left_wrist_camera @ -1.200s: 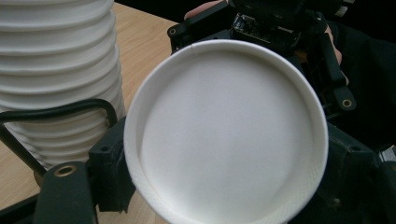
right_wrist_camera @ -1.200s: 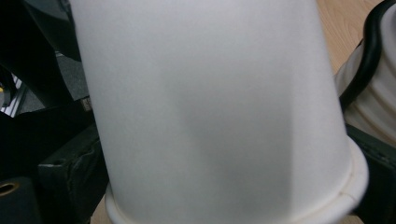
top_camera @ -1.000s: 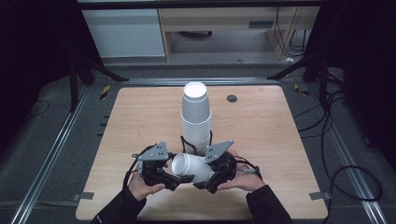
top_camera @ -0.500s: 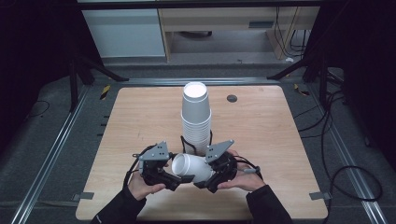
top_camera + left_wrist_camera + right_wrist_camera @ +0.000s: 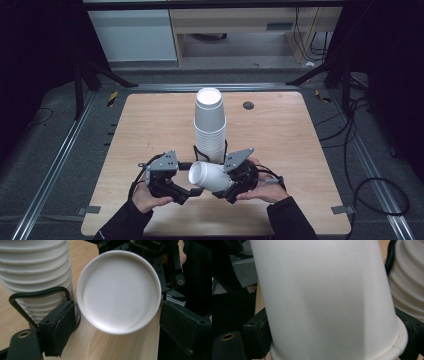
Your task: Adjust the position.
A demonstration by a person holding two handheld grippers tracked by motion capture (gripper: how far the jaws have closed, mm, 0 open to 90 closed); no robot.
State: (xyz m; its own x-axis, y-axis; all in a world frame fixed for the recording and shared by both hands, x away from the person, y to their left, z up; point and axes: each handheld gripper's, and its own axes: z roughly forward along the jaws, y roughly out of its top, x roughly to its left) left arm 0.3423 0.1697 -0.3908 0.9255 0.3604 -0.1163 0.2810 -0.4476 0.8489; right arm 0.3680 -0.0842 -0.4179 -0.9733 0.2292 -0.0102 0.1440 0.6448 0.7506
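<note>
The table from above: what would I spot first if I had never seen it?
First, the tall stack of white paper cups, upside down, mid-table in a black wire holder. Next, the single white cup lying sideways just in front of it, its bottom toward the left gripper. The right gripper has just been closing and holds it near the rim.

The single cup (image 5: 210, 176) is showing plain white, unpatterned. The stack of cups (image 5: 210, 122) is showing the same white. Both grippers are showing black jaws under grey plates. The surface (image 5: 300, 150) is showing pale wood grain.
</note>
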